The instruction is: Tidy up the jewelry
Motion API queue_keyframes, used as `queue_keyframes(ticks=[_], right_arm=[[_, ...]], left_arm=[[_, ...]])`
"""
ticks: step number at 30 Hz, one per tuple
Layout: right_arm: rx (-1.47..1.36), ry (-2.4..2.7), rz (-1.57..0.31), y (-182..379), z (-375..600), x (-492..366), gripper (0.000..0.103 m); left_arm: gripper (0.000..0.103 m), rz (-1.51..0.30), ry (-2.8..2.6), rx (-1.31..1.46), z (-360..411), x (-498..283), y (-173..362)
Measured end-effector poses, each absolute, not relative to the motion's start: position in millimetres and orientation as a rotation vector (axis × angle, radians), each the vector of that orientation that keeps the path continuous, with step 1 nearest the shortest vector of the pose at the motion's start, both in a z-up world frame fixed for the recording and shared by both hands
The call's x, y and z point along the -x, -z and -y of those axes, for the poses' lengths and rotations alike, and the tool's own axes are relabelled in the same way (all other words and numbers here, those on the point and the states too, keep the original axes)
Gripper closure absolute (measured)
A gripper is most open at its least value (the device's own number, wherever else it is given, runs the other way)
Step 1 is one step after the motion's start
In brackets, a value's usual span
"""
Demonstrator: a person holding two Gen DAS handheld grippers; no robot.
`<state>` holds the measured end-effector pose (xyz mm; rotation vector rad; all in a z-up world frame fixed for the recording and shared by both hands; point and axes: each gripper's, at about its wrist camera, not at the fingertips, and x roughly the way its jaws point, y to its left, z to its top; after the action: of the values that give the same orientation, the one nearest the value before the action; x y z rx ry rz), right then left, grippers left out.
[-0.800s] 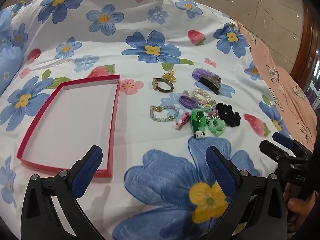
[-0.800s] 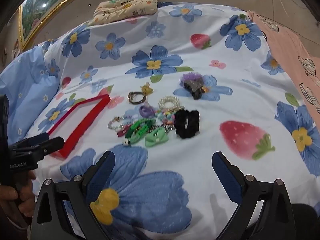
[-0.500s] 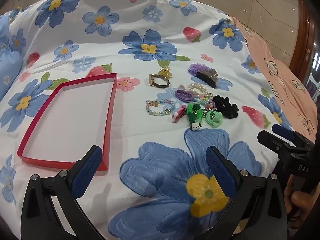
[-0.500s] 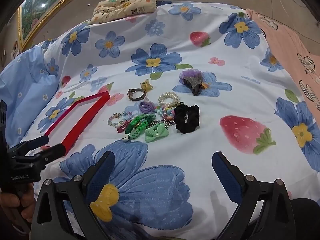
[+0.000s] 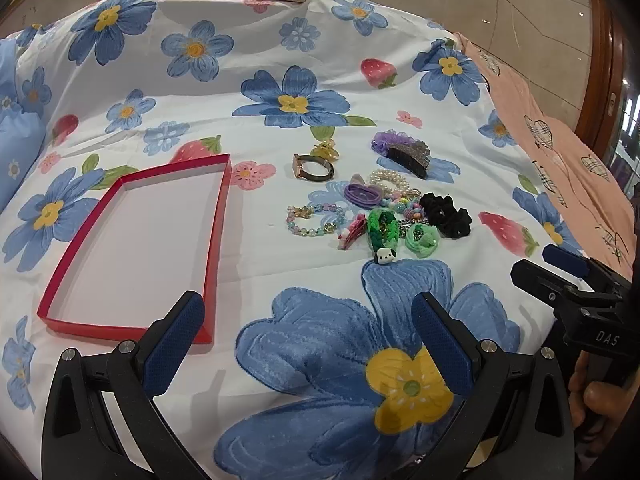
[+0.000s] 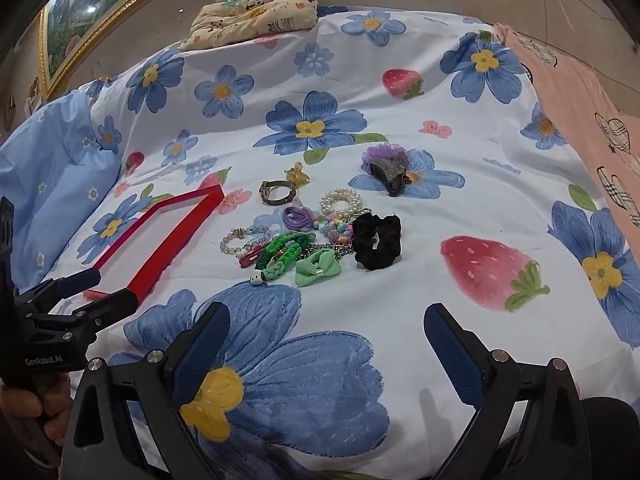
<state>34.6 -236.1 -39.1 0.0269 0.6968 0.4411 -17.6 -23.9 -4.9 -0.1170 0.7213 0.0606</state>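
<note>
A bed sheet [image 5: 256, 60] printed with blue flowers and strawberries covers the bed, with a pink sheet [image 5: 560, 152] along its right edge and a small patterned pillow [image 6: 256, 12] at the far end.

The red tray [image 5: 218, 216] lies flat on the left part of the bed, shallow, with a pale floor and thin red walls. Its long axis runs away from the cameras, narrowing toward the far end in the left wrist view.

The left claw [image 5: 308, 344] hangs low over the near edge of the bed, its two blue fingers wide apart, holding nothing; its left finger sits just in front of the tray's near right corner. The right claw [image 6: 328, 344] is likewise spread wide with nothing between its fingers, above the big blue flower print.

The jewelry lies in a loose cluster to the right of the tray, well apart from it. A black scrunchie [image 6: 378, 242] sits at the right of the cluster, a dark hair clip [image 5: 408, 156] on purple frill beyond it. A watch [image 5: 314, 167] lies on the far left, its band standing in a loop, a yellow clip [image 5: 326, 150] just behind. A green braided band [image 6: 284, 250] runs diagonally, its small white dog charm [image 5: 386, 256] pointing toward the cameras. Beside it lie a green bow [image 6: 318, 268], a pearl bracelet [image 6: 340, 200], a pastel bead bracelet [image 5: 314, 220] and a purple hair tie [image 5: 362, 194].
</note>
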Motion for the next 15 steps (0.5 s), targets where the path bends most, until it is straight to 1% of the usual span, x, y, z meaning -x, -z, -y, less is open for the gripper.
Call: queue_keyframes(ticks=[15], right_arm=[[-0.028, -0.442, -0.692, 38.0, 235.9, -33.1, 0.004]], left_arm=[[0.000, -0.721, -0.067, 0.110, 22.5, 12.8, 1.5]])
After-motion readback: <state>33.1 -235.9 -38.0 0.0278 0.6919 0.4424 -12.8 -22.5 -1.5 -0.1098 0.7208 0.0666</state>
